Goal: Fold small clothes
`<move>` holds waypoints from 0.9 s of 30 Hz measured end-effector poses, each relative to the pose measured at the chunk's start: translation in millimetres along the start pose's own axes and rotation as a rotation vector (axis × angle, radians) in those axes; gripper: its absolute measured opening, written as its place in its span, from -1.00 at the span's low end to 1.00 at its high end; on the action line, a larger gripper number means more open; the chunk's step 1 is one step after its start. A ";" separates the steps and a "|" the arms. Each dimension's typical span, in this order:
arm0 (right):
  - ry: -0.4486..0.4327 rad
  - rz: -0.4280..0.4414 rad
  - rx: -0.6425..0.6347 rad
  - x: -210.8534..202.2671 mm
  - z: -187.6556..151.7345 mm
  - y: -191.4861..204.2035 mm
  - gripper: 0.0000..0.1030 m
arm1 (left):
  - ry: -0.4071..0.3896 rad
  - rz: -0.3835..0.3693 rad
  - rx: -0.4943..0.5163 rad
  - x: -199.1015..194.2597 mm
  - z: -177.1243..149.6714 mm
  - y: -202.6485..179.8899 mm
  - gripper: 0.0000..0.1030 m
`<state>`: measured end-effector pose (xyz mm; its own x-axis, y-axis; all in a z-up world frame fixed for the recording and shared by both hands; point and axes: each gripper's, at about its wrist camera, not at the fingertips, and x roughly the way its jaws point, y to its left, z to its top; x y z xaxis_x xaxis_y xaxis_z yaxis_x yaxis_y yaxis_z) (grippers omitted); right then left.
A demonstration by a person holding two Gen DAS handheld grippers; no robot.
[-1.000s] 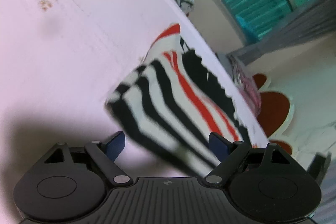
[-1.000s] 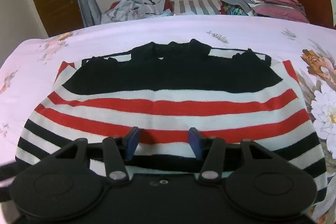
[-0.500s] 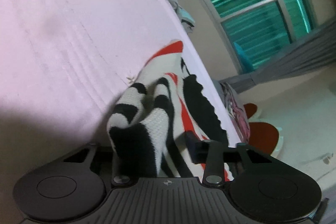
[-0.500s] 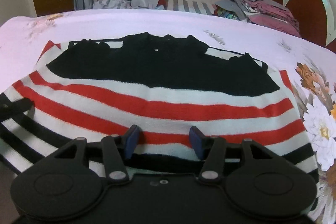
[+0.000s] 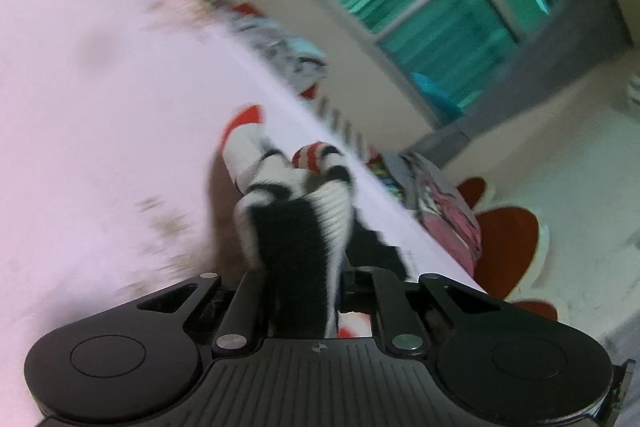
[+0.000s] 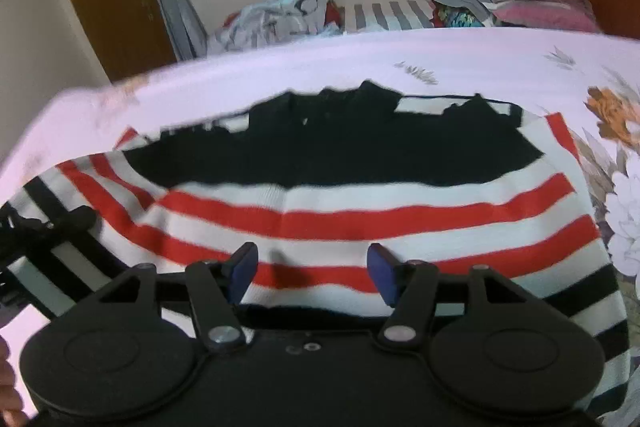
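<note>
Knitwear, a striped sweater (image 6: 360,195) in black, white and red, lies spread on a pink floral bed (image 6: 480,55). The left hand-held gripper (image 5: 300,283), its jaws just closed, pinches a bunched corner of it. The right hand-held gripper (image 6: 312,269), jaws apart and just widening, hovers over the hem.

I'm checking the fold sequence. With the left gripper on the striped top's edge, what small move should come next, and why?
Probably carry the pinched edge across the striped top: the left gripper has just closed on it, bunched and lifted, while the right gripper hovers open above it.
</note>
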<state>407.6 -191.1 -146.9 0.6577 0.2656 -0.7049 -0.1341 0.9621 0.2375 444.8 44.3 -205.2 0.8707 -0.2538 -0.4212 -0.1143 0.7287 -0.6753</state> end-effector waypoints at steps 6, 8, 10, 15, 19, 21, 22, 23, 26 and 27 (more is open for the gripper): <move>-0.038 0.006 0.065 -34.0 6.3 -52.5 0.16 | 0.044 -0.130 0.161 19.6 -11.1 -86.5 -0.77; -0.048 -0.011 0.110 -45.9 5.5 -76.1 0.16 | 0.078 -0.174 0.223 32.3 -26.6 -113.1 -0.77; -0.051 -0.027 0.152 -56.7 3.4 -100.6 0.16 | 0.133 -0.211 0.276 47.6 -48.6 -133.7 -0.77; -0.051 -0.060 0.261 -75.3 -5.0 -152.3 0.16 | 0.290 -0.215 0.391 66.6 -106.1 -150.3 -0.77; -0.055 -0.008 0.320 -83.4 -6.0 -172.7 0.17 | 0.311 -0.212 0.447 56.8 -112.7 -149.6 -0.76; -0.050 0.044 0.336 -80.2 -1.5 -171.5 0.19 | 0.301 -0.200 0.509 47.8 -109.7 -153.5 -0.73; -0.045 0.072 0.336 -76.9 1.5 -167.5 0.19 | 0.305 -0.199 0.527 43.1 -105.7 -155.5 -0.68; -0.042 0.097 0.334 -72.9 4.7 -163.3 0.21 | 0.311 -0.198 0.539 38.0 -102.0 -154.1 -0.46; -0.010 0.161 0.334 -56.3 12.1 -150.1 0.25 | 0.332 -0.205 0.567 19.0 -97.2 -148.1 0.25; 0.006 0.178 0.341 -49.9 13.9 -147.0 0.30 | 0.331 -0.202 0.588 13.7 -96.9 -149.5 0.30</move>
<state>404.8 -346.7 -137.3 0.6421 0.4277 -0.6362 0.0094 0.8254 0.5644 427.4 -129.7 -168.7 0.6460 -0.5324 -0.5470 0.3930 0.8463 -0.3596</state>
